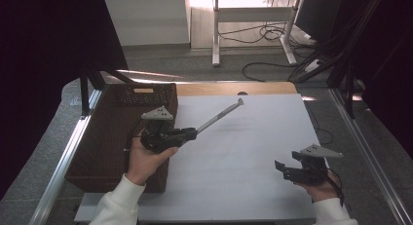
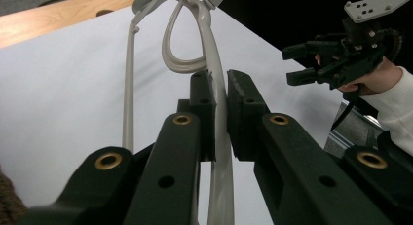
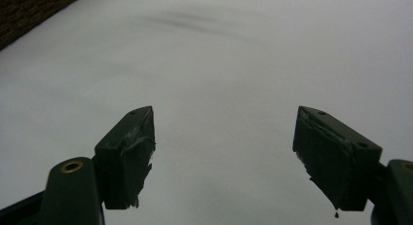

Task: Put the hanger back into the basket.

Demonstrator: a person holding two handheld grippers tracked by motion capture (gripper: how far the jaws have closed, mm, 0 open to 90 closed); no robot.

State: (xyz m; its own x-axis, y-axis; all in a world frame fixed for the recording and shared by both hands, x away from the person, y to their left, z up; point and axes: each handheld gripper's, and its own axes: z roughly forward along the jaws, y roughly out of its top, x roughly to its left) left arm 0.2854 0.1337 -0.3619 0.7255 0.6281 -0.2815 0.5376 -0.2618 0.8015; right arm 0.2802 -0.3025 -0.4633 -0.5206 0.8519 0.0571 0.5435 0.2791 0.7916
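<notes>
Pickup done: my left gripper has its jaws clamped on the grey utensil, held off the white desk beside the wicker basket. Right gripper jaws apart, empty. Placement remains, likely into the basket.

Place: lab/office workspace
Evidence: white worktop w/ metal frame rails; desk legs, loose cables, monitor behind; grey carpet floor

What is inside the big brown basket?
The brown basket sits at the table's left edge, but its inside is too dark to make out. The left gripper, shut on a grey hanger, and the hand cover part of it.
</notes>
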